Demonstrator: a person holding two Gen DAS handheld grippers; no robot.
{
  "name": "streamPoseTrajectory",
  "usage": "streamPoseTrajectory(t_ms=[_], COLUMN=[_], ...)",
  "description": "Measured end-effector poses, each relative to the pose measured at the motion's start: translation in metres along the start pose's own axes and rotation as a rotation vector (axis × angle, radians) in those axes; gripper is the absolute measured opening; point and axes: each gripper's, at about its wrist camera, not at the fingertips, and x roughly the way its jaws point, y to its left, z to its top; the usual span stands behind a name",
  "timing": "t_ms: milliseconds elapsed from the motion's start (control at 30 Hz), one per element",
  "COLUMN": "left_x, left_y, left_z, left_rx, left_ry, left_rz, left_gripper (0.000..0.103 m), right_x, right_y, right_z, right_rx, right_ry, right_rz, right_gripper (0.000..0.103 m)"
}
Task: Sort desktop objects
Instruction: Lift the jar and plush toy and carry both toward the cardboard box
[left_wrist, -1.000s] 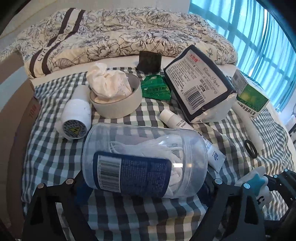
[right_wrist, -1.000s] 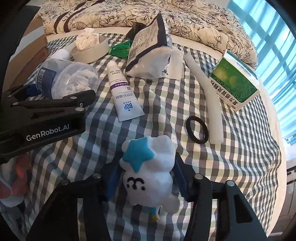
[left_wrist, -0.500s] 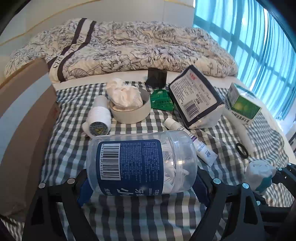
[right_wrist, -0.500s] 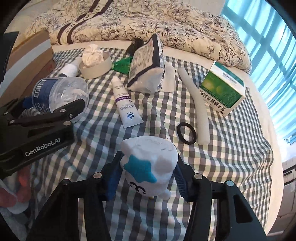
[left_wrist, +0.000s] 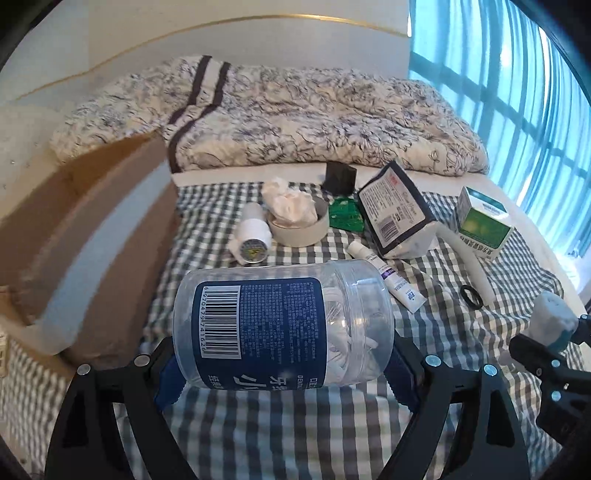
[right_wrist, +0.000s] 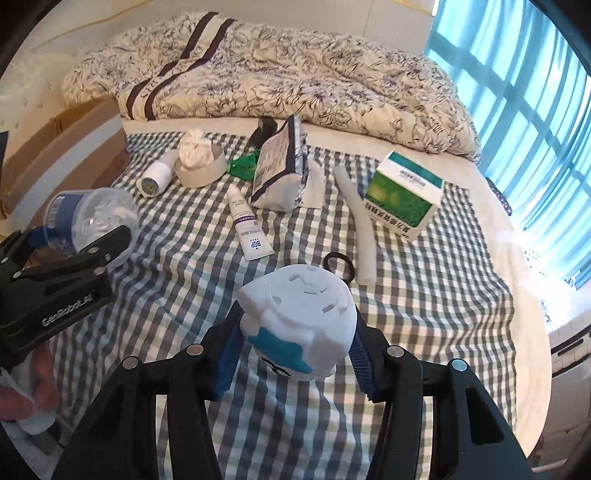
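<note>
My left gripper (left_wrist: 282, 363) is shut on a clear plastic jar (left_wrist: 282, 325) with a blue label and white picks inside, held sideways above the checked cloth. The same jar (right_wrist: 90, 218) shows at the left of the right wrist view. My right gripper (right_wrist: 291, 354) is shut on a white toy with a blue star (right_wrist: 299, 325), lifted off the cloth and tipped forward. That toy (left_wrist: 552, 321) appears at the right edge of the left wrist view.
On the checked cloth (right_wrist: 184, 258) lie a white tube (right_wrist: 249, 225), a dark-edged pouch (right_wrist: 280, 170), a green box (right_wrist: 404, 195), a white foam rod (right_wrist: 358, 225), a black ring (right_wrist: 340, 264), a tissue-filled bowl (right_wrist: 201, 164) and a white bottle (right_wrist: 157, 177). A cardboard box (left_wrist: 92, 225) stands left.
Both grippers have risen and pulled back with their loads. The jar has rolled so its barcode faces up. The toy has tipped forward, its face now turned down.
</note>
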Motion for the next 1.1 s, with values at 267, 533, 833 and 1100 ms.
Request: streamPoseTrajectory(t_ms=[267, 533, 833, 1100], left_x=[-0.058, -0.095, -0.109, -0.114], left_y=[0.004, 0.029, 0.077, 0.129], left_z=[0.019, 0.049, 0.068, 0.085], left_rx=[-0.022, -0.039, -0.104, -0.158], left_ry=[-0.019, -0.003, 0.001, -0.014], left_rz=[-0.009, 0.039, 0.093, 0.159], left_gripper=[0.089, 0.089, 0.089, 0.089], right_x=[-0.036, -0.066, -0.081, -0.082], right_y=[0.004, 0.019, 0.056, 0.112], right_z=[0.01, 0.04, 0.075, 0.103], right_rx=[0.004, 0.002, -0.05, -0.133], right_ry=[-0.056, -0.118, -0.163, -0.187], right_rz=[0.04, 0.105, 0.169, 0.243], right_gripper=[0.052, 0.052, 0.052, 0.052])
